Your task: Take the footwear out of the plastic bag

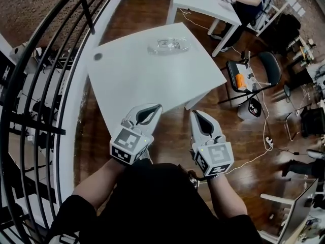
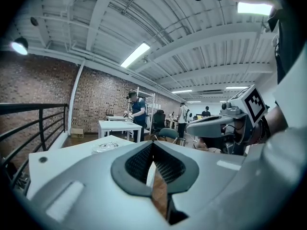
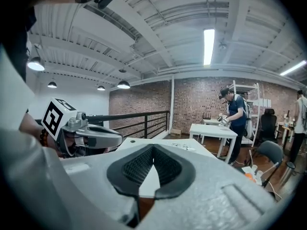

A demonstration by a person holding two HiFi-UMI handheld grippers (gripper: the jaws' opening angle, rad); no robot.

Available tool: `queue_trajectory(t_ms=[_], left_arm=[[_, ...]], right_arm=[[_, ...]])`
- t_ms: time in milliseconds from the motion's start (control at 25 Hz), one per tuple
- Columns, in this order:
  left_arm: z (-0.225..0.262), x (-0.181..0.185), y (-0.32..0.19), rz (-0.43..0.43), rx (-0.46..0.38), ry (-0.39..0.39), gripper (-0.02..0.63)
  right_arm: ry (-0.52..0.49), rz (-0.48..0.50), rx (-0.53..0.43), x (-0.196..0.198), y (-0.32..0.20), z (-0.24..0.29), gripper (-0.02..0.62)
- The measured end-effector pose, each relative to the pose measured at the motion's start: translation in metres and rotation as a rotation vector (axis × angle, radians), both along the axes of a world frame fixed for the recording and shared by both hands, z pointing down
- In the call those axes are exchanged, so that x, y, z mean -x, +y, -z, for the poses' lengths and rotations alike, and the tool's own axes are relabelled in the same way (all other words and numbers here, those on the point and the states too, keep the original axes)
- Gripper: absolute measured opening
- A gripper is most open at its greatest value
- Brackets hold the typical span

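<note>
A clear plastic bag (image 1: 169, 46) with footwear inside lies on the far part of the white table (image 1: 137, 78). The same bag (image 2: 104, 147) shows small in the left gripper view, and faintly as the bag (image 3: 183, 147) in the right gripper view. My left gripper (image 1: 159, 106) hovers at the table's near edge, shut with nothing in it. My right gripper (image 1: 193, 112) is beside it, just off the table's near corner, also shut and holding nothing. Both grippers are well short of the bag.
A black metal railing (image 1: 35, 85) runs along the left. A dark round spot (image 1: 98, 56) marks the table's left corner. Another white table (image 1: 203, 4) with a person at it stands behind. A chair (image 1: 254, 72), bin and cables crowd the floor at right.
</note>
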State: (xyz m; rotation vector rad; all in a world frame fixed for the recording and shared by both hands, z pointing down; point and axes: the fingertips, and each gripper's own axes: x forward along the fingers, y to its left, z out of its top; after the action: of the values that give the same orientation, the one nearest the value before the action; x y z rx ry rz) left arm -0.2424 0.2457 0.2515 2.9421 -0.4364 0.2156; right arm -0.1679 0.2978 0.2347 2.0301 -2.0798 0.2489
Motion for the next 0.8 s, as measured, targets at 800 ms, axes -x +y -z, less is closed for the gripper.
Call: queue_trajectory(t_ms=[800], left_arm=[[-0.008,-0.050,-0.136,0.098,0.012,-0.096,0.012]], right_arm=[[0.036,0.105,0.086,-0.106,-0.164,-0.026,-0.008]])
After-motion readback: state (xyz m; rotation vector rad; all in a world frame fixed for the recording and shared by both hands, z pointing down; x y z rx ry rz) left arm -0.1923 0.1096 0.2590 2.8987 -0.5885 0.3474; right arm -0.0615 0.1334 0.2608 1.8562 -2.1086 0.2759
